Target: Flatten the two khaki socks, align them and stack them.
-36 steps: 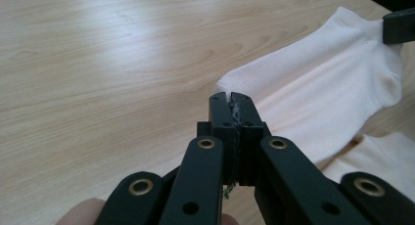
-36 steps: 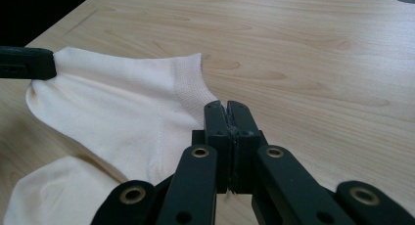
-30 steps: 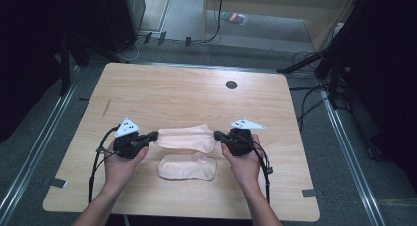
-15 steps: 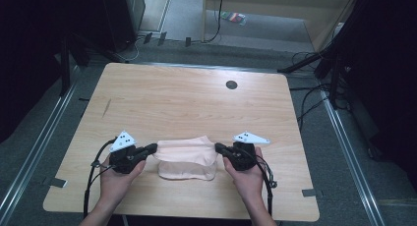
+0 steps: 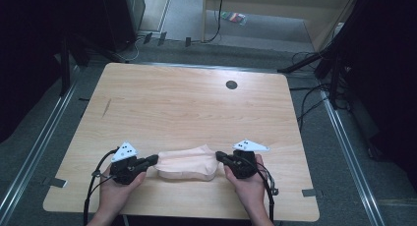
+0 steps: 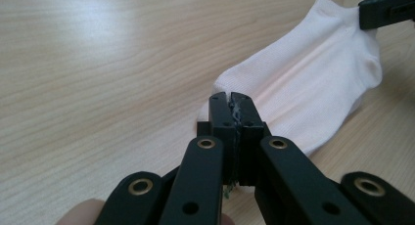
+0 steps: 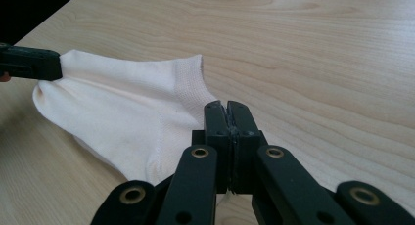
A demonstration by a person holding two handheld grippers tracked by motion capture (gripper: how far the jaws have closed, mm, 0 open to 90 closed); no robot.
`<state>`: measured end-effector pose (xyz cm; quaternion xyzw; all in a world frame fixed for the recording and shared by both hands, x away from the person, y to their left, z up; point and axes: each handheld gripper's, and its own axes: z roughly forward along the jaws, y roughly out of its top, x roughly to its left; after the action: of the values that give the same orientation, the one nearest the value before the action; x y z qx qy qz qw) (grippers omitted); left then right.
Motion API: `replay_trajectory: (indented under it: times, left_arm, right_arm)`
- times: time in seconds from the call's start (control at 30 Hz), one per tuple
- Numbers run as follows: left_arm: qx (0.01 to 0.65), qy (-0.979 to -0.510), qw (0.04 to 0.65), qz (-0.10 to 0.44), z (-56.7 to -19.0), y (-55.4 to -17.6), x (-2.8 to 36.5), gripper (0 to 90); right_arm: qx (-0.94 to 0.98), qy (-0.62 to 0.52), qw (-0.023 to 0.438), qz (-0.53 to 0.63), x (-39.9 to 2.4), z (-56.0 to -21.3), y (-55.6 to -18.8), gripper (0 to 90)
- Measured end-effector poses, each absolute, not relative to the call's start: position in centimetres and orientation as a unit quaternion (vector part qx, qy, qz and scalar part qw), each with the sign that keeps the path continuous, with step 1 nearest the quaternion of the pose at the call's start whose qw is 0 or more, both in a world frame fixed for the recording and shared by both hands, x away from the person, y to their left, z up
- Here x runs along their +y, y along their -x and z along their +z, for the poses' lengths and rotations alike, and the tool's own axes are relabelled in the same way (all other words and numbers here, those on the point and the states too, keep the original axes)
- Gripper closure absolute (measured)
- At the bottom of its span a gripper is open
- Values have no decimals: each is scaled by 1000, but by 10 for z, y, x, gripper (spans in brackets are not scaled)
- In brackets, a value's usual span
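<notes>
From above, the person is holding a pale sock (image 5: 188, 162) stretched between the left gripper (image 5: 147, 161) and the right gripper (image 5: 223, 159), near the front edge of the table (image 5: 196, 103), seemingly laying it over a second sock underneath. Along the left gripper (image 6: 230, 100), the jaws are pinching together on the sock's (image 6: 313, 93) toe end. Along the right gripper (image 7: 227, 107), the jaws are clamping the sock's (image 7: 122, 122) cuff end. I judge the next move is lowering it flat, edges matched, before letting go.
</notes>
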<state>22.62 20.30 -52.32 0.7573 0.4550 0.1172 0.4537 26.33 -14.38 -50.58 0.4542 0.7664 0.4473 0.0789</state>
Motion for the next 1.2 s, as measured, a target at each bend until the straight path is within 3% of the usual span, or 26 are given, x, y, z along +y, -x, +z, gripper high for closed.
replay_trajectory:
  times: [0.5, 0.57, 0.63, 0.7, 0.77, 0.8, 0.97, 1.2]
  left_arm:
    - [457, -772, 427, 112, -537, -226, 196, 900]
    - [455, -776, 426, 93, -540, -228, 196, 893]
    - [458, -777, 422, 93, -543, -228, 195, 800]
    - [467, -768, 425, 104, -543, -228, 196, 645]
    - [477, -755, 436, 109, -541, -229, 199, 520]
    - [480, -748, 445, 104, -540, -230, 201, 514]
    - [493, -735, 461, 65, -541, -237, 207, 607]
    - [508, -729, 457, 37, -544, -240, 205, 719]
  right_arm:
    - [777, -452, 79, 430, -141, -519, -263, 895]
    - [783, -448, 72, 424, -140, -524, -264, 890]
    - [786, -446, 72, 423, -139, -528, -265, 822]
    - [786, -440, 77, 428, -138, -530, -266, 569]
    - [781, -438, 82, 437, -139, -528, -264, 517]
    - [777, -438, 79, 445, -140, -525, -263, 517]
    - [760, -456, 70, 458, -144, -522, -256, 544]
    - [757, -481, 36, 442, -142, -533, -257, 653]
